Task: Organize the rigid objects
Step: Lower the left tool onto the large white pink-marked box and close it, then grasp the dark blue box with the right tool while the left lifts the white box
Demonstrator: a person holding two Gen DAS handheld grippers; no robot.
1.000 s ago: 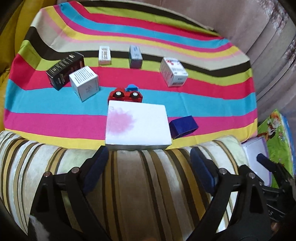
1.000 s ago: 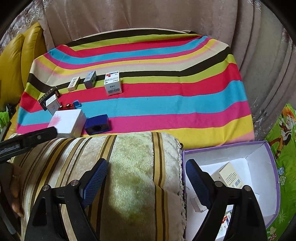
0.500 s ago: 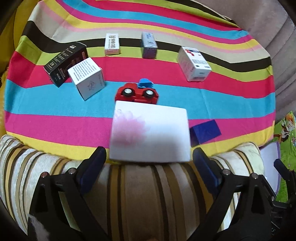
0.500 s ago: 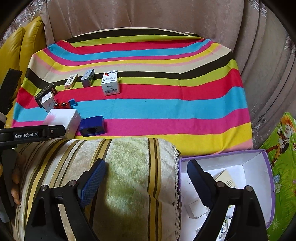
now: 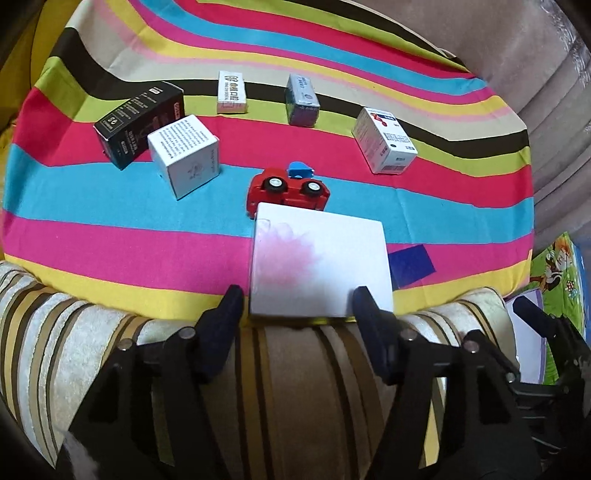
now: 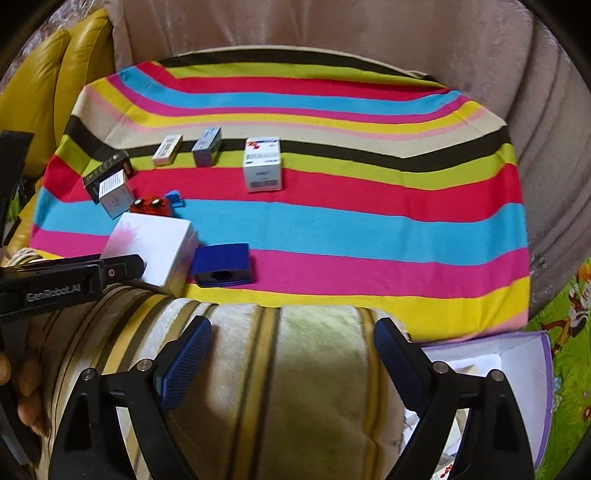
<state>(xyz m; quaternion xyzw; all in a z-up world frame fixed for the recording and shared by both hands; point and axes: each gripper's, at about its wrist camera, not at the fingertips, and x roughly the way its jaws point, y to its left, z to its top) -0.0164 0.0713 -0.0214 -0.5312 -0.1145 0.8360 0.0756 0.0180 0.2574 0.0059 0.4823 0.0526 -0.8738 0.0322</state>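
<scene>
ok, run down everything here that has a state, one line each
left claw: closing, jaws either side of the white flat box's near edge
right claw: open, empty
white flat box: lying flat
red toy car: tipped, wheels showing
purple storage box: open, packages inside

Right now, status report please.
Left gripper closing around white box, pads not yet pressing. Right gripper open, empty. Red toy car close behind box.

Striped cloth point(image 6: 332, 229) in bright bands covered the seat of a sofa. Beige-pink velvety backrest point(image 6: 295, 26) rose behind it. Plush armrest point(image 6: 314, 369), cream with brown stripes, ran along the near edge. Yellow leather cushion point(image 6: 33, 92) sat at left. Green cartoon floor mat point(image 6: 569, 350) lay at right. Light was warm, indoor.
</scene>
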